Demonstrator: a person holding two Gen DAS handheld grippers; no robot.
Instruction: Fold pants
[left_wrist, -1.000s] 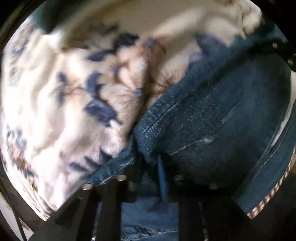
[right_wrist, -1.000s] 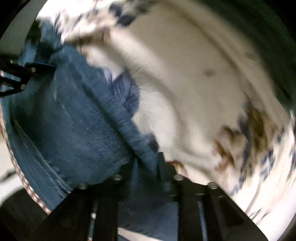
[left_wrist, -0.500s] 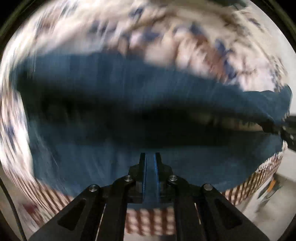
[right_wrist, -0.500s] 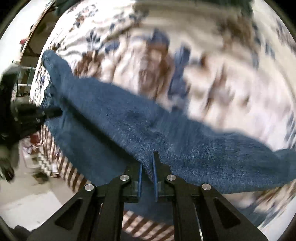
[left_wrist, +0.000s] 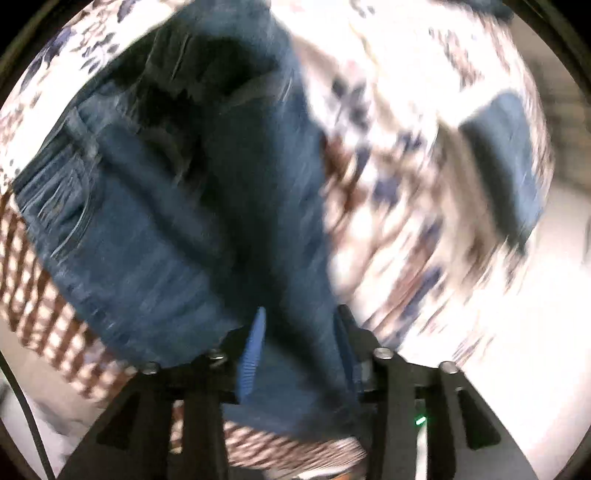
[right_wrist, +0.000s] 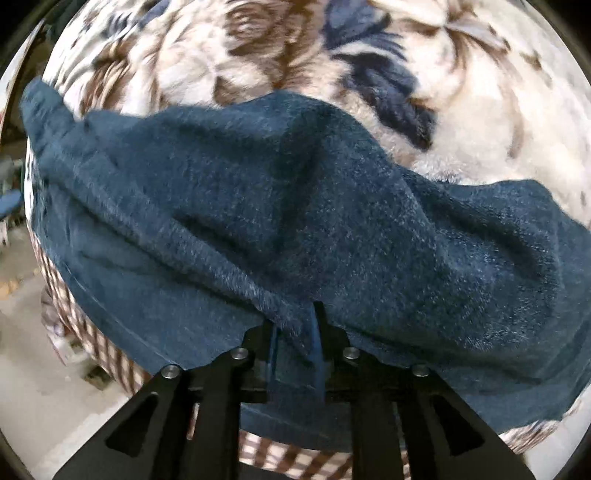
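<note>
step: mid-fold; both grippers are carrying the jeans (right_wrist: 295, 206) over the floral blanket (right_wrist: 461, 85) on the bed; judging by the drape, one fold pass is under way, not laid down yet.
left gripper (left_wrist: 297, 325): jaws standing fairly wide with a thick fold of denim running between them; cannot tell whether it is actually pinching. View is heavily motion-blurred.
right gripper (right_wrist: 295, 321): jaws drawn narrow, clamping a ridge of the denim just at the tips.
jeans location: hanging from the grippers and sagging onto the blanket; waistband and pocket stitching (left_wrist: 70, 184) showing at the left of the left wrist view; a checked bedsheet (right_wrist: 103, 350) edge lying below.
next move: likely calling for lowering the held edge flat onto the lower layer, lining up edges, then releasing.
change vs earlier frames: half a second ago the left view was showing the denim stretched sideways; now it is running lengthwise, and the left jaws are reading wider.
</note>
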